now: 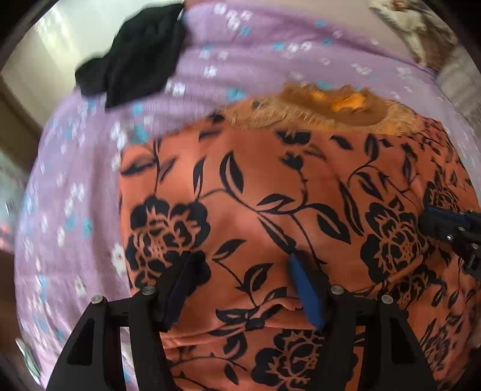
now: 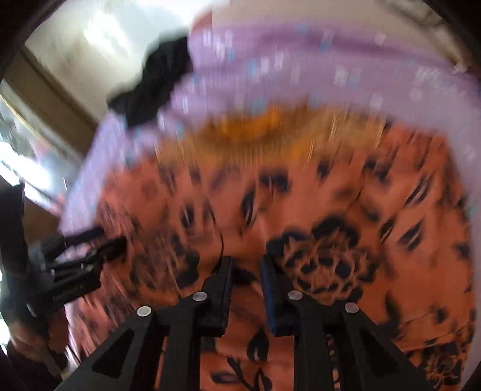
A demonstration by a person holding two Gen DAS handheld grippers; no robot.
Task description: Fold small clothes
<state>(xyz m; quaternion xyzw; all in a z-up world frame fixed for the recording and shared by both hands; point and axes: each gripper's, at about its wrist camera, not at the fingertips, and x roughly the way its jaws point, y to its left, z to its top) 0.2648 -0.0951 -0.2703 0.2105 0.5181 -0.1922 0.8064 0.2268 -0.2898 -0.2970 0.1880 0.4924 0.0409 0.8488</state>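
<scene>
An orange garment with a black flower print (image 1: 270, 195) lies spread on a purple flowered bedsheet (image 1: 75, 180). Its gold embroidered neckline (image 1: 315, 111) is at the far edge. My left gripper (image 1: 243, 261) is open, its fingers hovering over the near part of the cloth with nothing between them. The right gripper shows at the right edge of the left wrist view (image 1: 451, 228). In the blurred right wrist view the right gripper (image 2: 245, 264) sits over the same garment (image 2: 300, 195), jaws narrowly apart, nothing seen held. The left gripper appears at the left of that view (image 2: 84, 252).
A crumpled black garment (image 1: 138, 57) lies at the far left edge of the bed, also in the right wrist view (image 2: 156, 81). Beyond the bed edge are a pale wall and floor (image 1: 39, 69). A patterned cloth (image 1: 412, 27) lies at the far right.
</scene>
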